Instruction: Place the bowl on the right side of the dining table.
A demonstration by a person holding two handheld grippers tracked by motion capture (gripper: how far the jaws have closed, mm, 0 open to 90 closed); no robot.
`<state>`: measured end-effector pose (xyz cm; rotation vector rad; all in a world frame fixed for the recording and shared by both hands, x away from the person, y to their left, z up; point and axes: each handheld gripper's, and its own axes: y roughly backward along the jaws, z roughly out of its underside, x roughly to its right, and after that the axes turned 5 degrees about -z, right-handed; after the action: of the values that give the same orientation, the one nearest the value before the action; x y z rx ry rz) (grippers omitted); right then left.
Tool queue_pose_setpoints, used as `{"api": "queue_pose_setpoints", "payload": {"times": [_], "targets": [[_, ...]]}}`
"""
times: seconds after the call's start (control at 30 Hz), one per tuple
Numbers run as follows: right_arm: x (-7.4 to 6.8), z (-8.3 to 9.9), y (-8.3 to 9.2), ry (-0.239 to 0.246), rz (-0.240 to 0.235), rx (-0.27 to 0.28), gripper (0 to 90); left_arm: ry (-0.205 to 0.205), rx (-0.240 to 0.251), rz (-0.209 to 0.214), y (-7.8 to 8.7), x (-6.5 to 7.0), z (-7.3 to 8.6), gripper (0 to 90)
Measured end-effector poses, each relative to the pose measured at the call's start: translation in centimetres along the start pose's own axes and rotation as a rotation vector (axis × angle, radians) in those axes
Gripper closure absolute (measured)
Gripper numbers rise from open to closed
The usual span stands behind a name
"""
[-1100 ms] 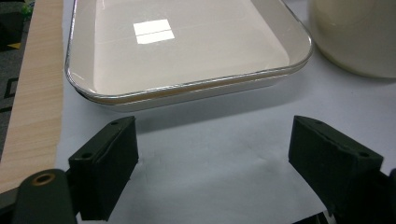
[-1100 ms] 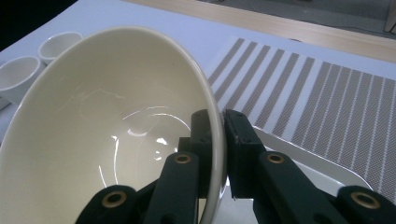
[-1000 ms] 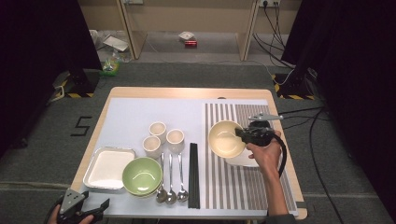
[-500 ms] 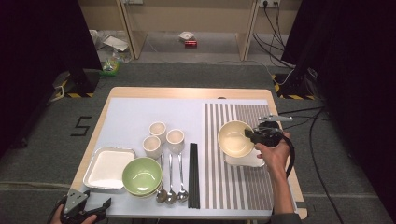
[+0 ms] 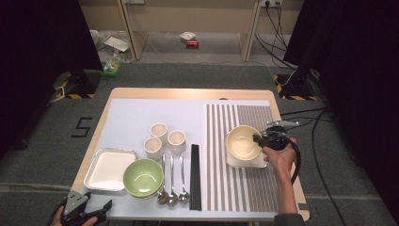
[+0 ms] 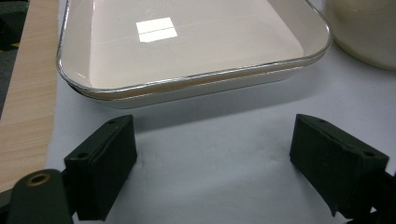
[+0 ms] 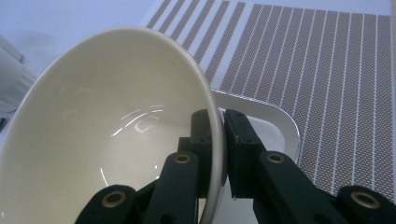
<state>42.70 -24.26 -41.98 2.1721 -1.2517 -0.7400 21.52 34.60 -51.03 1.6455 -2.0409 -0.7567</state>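
Two grippers in play, but your right gripper (image 5: pixel 261 139) does the work: its jaws are clamped on the rim of the cream bowl (image 5: pixel 243 142), one pad inside, one outside, bowl tilted in the right gripper view. Landmark is the small white tray (image 5: pixel 235 162) on the striped mat (image 5: pixel 221 188); the bowl sits over that tray, whether touching it you can't tell. Step in hand looks like setting the bowl onto the tray; next you'd level it, lower, then release. Mat around the tray is bare, table edge (image 5: pixel 301 207) close on the tray's right, so keep inboard. Cups (image 5: pixel 159 130), green bowl (image 5: pixel 143 175), chopsticks (image 5: pixel 195 176) lie well left of the tray. Your left gripper (image 6: pixel 215 158) idles, jaws spread wide with nothing between them, just before the big enamel tray (image 6: pixel 187 56).
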Motion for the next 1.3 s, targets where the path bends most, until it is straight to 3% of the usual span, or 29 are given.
{"api": "queue_pose_setpoints", "payload": {"times": [0.53,0.63,1.3], "targets": [[1.2,1.1,-1.9,-0.057,0.030,-0.032,83.2,0.004,0.007,-0.005,0.0,0.0,0.1,13.5],[1.1,1.1,-2.1,-0.037,0.077,-0.052,83.9,0.003,0.006,-0.006,0.0,0.0,0.1,13.5],[1.9,1.5,-2.7,-0.059,0.102,-0.075,82.6,0.002,0.017,-0.005,0.0,0.0,0.2,13.5]]}}
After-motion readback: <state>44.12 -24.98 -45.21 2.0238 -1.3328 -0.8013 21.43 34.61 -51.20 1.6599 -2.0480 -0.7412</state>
